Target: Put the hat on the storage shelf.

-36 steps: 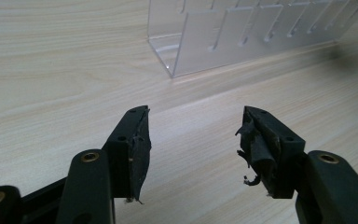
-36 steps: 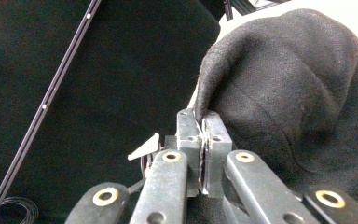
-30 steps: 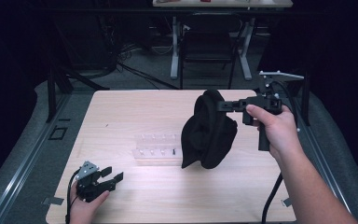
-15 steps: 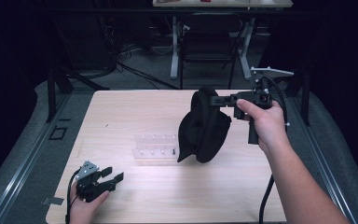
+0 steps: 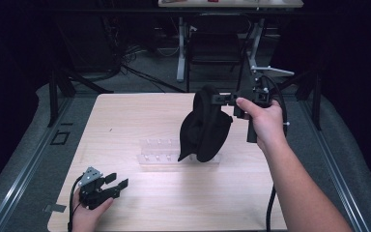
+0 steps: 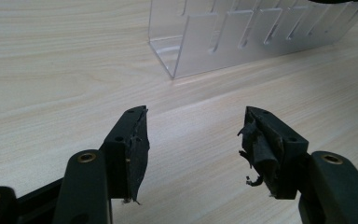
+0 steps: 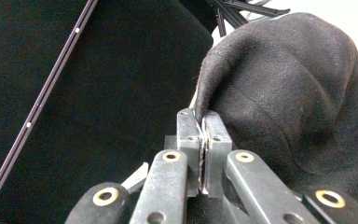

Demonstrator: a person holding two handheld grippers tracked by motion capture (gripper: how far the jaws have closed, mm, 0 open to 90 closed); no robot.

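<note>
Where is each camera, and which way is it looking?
High view: sits above the person's side, looking forward and down on the wooden table; both forearms show, the right gripper lifting a black cap.
Left gripper view: rides the left gripper low over the table, facing the clear rack; its jaws stand apart.
Right gripper view: rides the right gripper, looking along jaws pinched on the cap's edge.
Shared: the high and left gripper views both show the rack and table.

Gripper (image 7: 202, 122): jaws pressed together, pinching a fold of fabric.
Cloth (image 7: 284, 93): black, fleecy, bulging to the right of and above the jaws.
Background: dark, crossed by a thin pale rail (image 7: 42, 100) at left.
</note>
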